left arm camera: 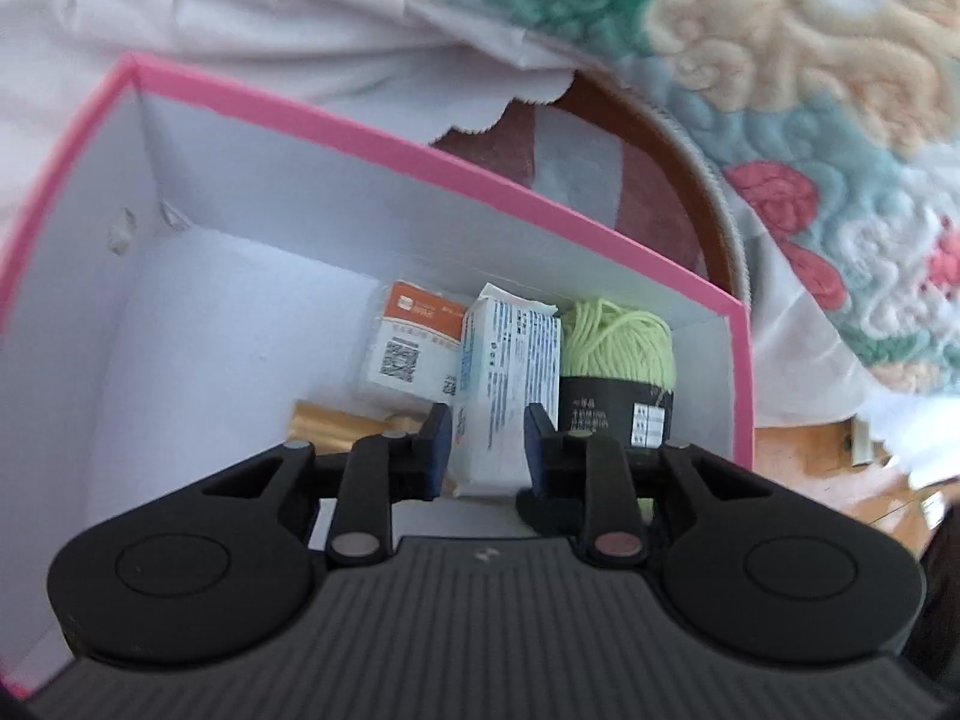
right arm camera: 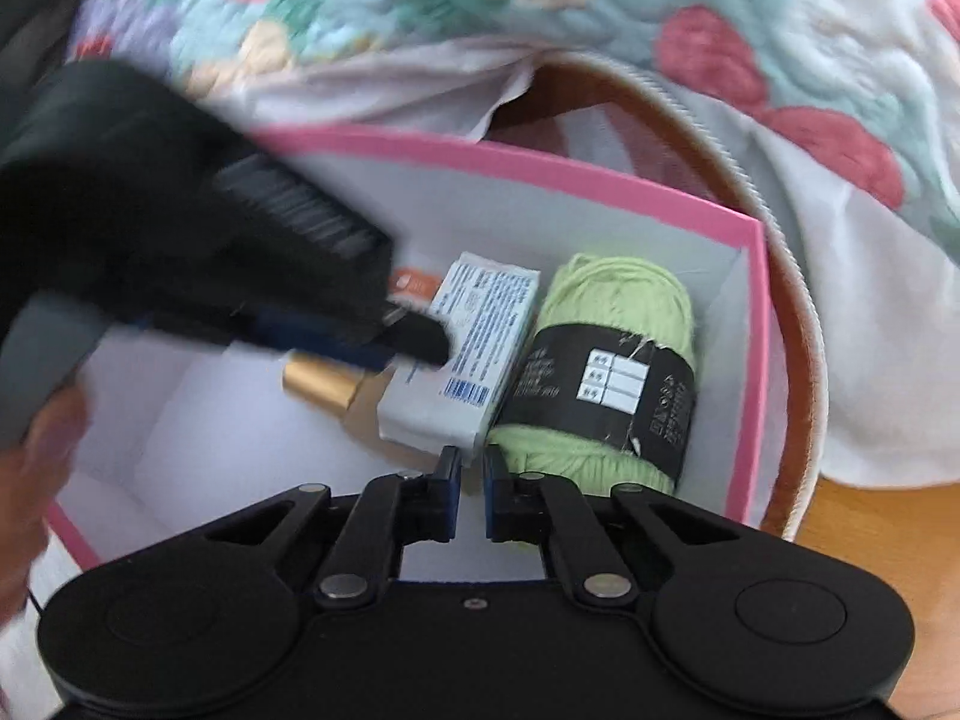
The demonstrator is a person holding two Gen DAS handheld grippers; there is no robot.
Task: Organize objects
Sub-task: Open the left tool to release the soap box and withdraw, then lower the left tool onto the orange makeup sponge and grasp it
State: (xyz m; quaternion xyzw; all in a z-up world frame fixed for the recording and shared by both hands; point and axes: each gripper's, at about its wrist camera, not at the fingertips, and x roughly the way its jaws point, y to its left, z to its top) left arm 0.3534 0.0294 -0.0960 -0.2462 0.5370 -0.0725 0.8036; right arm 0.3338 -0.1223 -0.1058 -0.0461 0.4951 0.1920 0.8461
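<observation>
A pink-rimmed white box (left arm camera: 420, 150) (right arm camera: 757, 324) holds a white and blue packet (left arm camera: 501, 384) (right arm camera: 462, 354), a green yarn ball with a black label (left arm camera: 618, 354) (right arm camera: 606, 360), an orange and white carton (left arm camera: 414, 342) and a gold tube (left arm camera: 336, 420) (right arm camera: 318, 384). My left gripper (left arm camera: 487, 444) is inside the box, its jaws on either side of the white packet, which stands on edge. It also shows in the right wrist view (right arm camera: 414, 336) as a blurred black shape. My right gripper (right arm camera: 472, 474) hovers over the box's near side, jaws nearly closed and empty.
The box rests among a floral quilt (left arm camera: 810, 90) (right arm camera: 540, 6) and white cloth (left arm camera: 210, 18). A brown zippered case (left arm camera: 708, 180) (right arm camera: 798, 324) lies open just behind the box. Wooden floor (left arm camera: 828, 480) shows at the right.
</observation>
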